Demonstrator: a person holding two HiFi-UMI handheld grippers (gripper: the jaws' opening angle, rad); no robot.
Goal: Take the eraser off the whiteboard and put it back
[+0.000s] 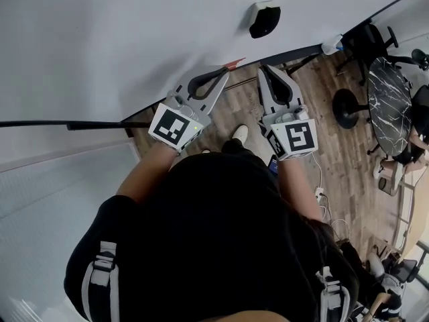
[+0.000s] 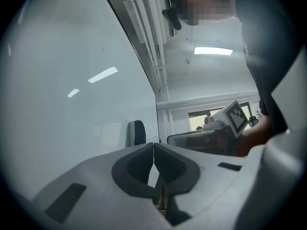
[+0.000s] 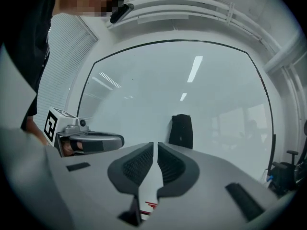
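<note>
Left gripper and right gripper were clenched, empty. Eraser sat toward whiteboard's right edge. Right gripper likely needed opening wide, squared up.

no readable text, brand or number. square markers on cubes of left gripper and right gripper: patterns only. red marks below right jaws illegible.

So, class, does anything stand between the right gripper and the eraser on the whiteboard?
Nothing visible does. The eraser sits on the whiteboard ahead of the right gripper, with only open space between them.
</note>
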